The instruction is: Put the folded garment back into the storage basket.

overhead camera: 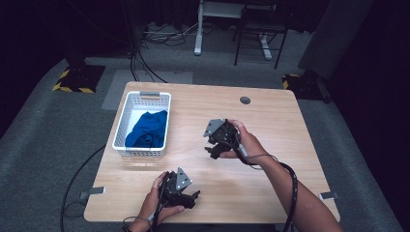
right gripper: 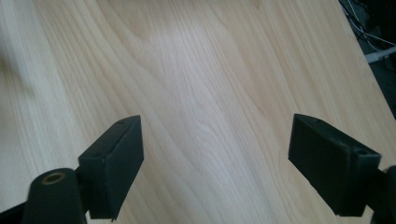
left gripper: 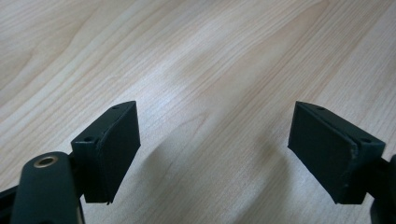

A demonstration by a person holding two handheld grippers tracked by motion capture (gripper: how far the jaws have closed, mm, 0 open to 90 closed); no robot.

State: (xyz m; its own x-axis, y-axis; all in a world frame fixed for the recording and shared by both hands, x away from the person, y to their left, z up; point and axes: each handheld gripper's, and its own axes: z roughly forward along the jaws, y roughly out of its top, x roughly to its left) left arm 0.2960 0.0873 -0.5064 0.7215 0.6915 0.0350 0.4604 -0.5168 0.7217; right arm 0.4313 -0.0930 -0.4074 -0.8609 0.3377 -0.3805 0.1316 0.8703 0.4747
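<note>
A white slotted basket (overhead camera: 124, 126) stands at the table's left, with a crumpled blue cloth (overhead camera: 148, 128) lying inside it. My left gripper (overhead camera: 193, 197) is near the front edge, held low over the wood, jaws wide apart and empty (left gripper: 215, 156). My right gripper (overhead camera: 211, 151) hovers over the middle of the table, to the right of the basket, also open with nothing between its jaws (right gripper: 215, 163). Both gripper views look down on bare light wood.
The wooden table (overhead camera: 270, 121) has a round grey grommet (overhead camera: 245, 100) near its far edge. Small metal brackets (overhead camera: 329, 195) sit at the front corners. Behind the table are a chair (overhead camera: 261, 29) and cables on grey carpet.
</note>
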